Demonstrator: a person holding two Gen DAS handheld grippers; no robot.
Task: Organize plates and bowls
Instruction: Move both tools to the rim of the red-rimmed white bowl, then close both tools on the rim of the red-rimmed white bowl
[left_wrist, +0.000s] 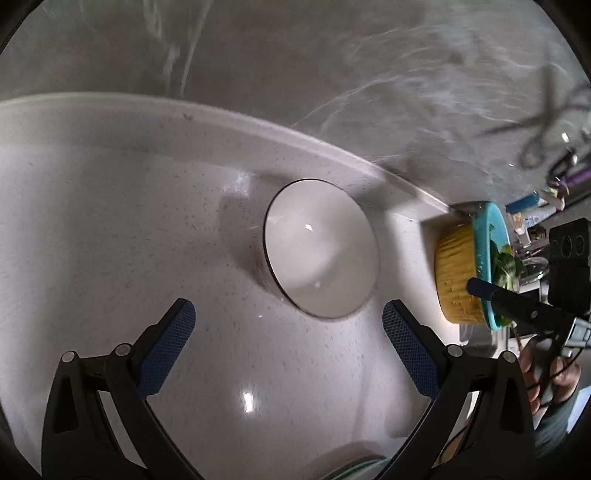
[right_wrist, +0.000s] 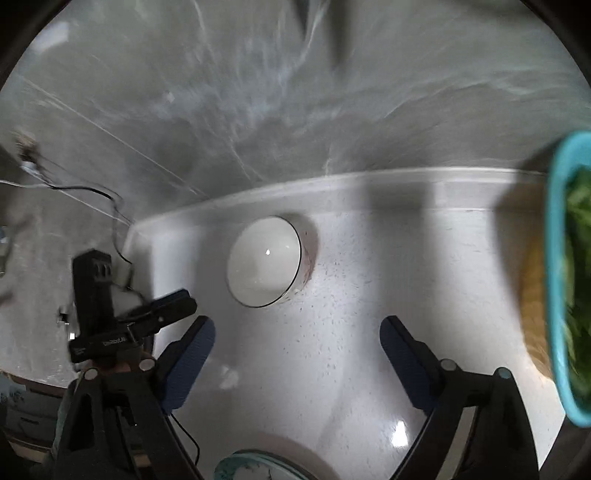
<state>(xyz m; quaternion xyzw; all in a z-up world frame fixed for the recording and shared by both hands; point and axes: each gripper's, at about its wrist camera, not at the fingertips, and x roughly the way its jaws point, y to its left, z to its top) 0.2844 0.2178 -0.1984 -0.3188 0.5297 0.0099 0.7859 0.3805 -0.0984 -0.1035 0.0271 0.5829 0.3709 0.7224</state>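
A white bowl with a dark rim (left_wrist: 321, 254) sits on the white speckled countertop (left_wrist: 110, 229), ahead of my left gripper (left_wrist: 288, 325), which is open and empty, a short way back from it. The same bowl shows in the right wrist view (right_wrist: 264, 260), ahead and left of my right gripper (right_wrist: 295, 343), also open and empty. A yellow bowl with a teal rim holding green leaves (left_wrist: 469, 269) stands at the right; in the right wrist view (right_wrist: 565, 280) it is close on the right. A dish rim (right_wrist: 255, 467) shows at the bottom edge.
A grey marbled wall (left_wrist: 295, 66) rises behind the counter's raised back edge (left_wrist: 258, 122). The other handheld gripper shows at the right of the left view (left_wrist: 535, 306) and at the left of the right view (right_wrist: 122, 314). Cluttered items (left_wrist: 535, 206) lie at far right.
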